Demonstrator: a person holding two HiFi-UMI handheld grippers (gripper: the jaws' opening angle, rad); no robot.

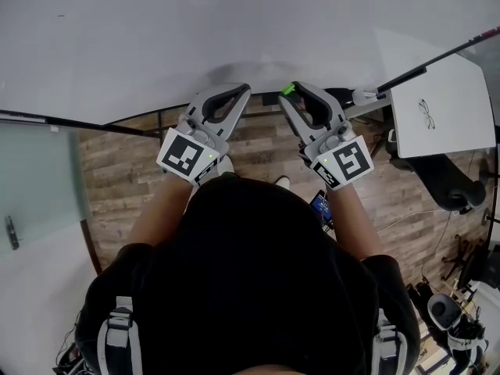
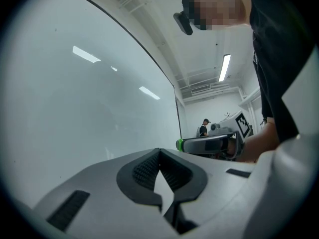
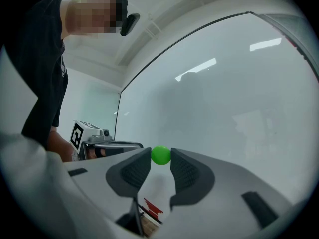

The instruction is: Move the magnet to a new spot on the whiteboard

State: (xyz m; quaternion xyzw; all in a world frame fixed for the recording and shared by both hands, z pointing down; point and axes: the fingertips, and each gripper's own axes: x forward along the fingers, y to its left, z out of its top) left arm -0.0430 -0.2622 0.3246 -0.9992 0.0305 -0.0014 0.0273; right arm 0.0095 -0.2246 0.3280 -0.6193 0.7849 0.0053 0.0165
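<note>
The right gripper [image 3: 160, 159] has its two jaws squeezed on the little green magnet [image 3: 160, 155], which sits right at the jaw tips. The magnet is close up to the white whiteboard [image 1: 195, 30], near its bottom edge, but I cannot tell if it touches the board. The left gripper [image 2: 159, 152] is just beside the right one, with its jaw tips pressed together and nothing between them.

Round green magnet [image 3: 160, 155] — held near whiteboard [image 3: 224, 93]
</note>
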